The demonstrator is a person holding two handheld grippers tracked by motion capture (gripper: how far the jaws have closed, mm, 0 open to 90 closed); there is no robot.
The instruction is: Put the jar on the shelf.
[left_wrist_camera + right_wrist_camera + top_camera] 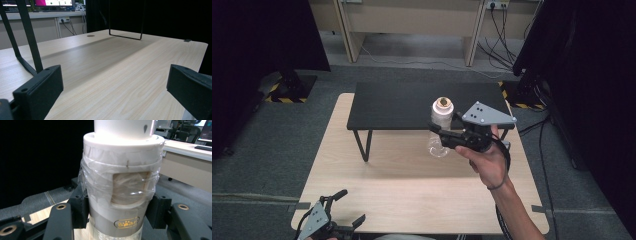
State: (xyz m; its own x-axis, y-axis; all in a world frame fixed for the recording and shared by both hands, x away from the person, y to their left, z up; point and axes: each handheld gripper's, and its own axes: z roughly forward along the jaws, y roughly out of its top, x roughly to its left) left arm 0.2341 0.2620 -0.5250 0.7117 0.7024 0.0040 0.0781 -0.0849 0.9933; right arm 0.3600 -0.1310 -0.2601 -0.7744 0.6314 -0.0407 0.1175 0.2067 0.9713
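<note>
One bottle [441, 126], two grippers, right [438, 131] and left [349, 207], one black stand [412, 105], one wooden table [412, 190]

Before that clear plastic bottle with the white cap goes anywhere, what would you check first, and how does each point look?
1. Right gripper clamped on clear plastic bottle with white cap: ok.
2. Bottle upright: ok.
3. Bottle lifted off the light wooden table: ok.
4. Black raised shelf has bare room for it: ok.
5. Left gripper open, resting at the near table edge, out of the way: ok.
6. Cap tight: cannot tell.
</note>
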